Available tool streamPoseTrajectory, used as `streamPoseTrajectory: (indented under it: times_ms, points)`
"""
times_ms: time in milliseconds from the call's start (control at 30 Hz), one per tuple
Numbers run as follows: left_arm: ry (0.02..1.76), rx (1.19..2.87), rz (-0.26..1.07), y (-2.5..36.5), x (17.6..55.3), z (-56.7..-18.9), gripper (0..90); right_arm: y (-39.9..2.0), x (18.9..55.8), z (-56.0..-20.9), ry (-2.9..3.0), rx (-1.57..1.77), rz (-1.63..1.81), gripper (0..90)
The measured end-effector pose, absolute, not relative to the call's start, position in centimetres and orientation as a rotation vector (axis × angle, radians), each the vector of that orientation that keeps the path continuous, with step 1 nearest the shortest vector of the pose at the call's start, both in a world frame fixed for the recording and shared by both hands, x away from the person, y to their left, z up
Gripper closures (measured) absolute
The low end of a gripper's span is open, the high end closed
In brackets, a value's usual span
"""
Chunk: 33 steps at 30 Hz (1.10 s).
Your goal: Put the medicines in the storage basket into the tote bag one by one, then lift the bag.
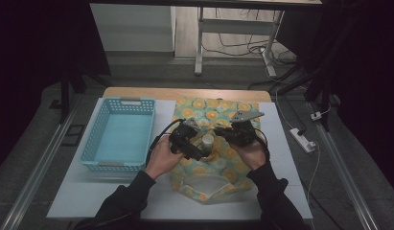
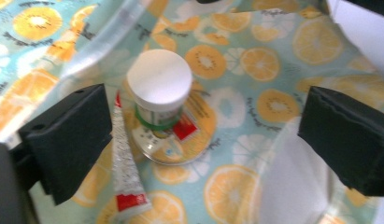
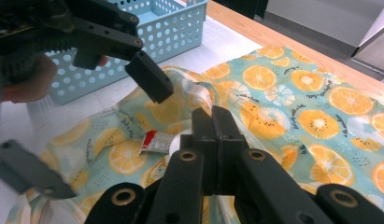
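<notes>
jar: one white-lidded round plastic jar (image 2: 160, 88), upright inside the orange-print fabric bag (image 1: 233, 158)
tube: one silver-and-red crimped tube (image 2: 125, 173), beside the jar
basket: one light-blue perforated plastic basket (image 1: 119, 134), empty
left gripper (image 2: 203, 140): jaws spread wide, holding nothing
right gripper (image 3: 213, 135): jaws pressed together, pinching bag fabric

jar (image 2: 160, 88) on bag (image 2: 269, 56), tube (image 2: 125, 172) beside it; basket (image 1: 119, 134) left

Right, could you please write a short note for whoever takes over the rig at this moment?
Left gripper: jaws wide open, either side of the white-capped jar, not touching it.
Right gripper: jaws shut low over the orange-slice print bag; whether they pinch its fabric is hidden.
Jar stands upright on the bag; the silver-and-red tube lies beside it.
Neither is in the blue basket to the left.
Left, probably: grip the jar, then the tube, and move them.
</notes>
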<state>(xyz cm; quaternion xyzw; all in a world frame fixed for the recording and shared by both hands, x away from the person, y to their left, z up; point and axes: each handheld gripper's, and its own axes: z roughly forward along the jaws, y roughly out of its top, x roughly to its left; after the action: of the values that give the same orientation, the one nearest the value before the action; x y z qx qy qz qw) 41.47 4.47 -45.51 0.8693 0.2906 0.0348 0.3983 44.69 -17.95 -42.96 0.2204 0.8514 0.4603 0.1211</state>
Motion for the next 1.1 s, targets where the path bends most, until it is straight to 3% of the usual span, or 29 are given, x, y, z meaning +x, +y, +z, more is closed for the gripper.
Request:
streamPoseTrajectory:
  times_ms: [300,1100]
  points:
    - [0.681,2.217,0.073,5.5,39.5,-46.3,0.0,-18.0,44.6,-42.9,2.486,0.641,1.345,90.0]
    - [0.737,2.265,0.062,6.0,36.2,-49.1,0.0,-17.7,44.5,-43.0,2.495,0.633,1.336,90.0]
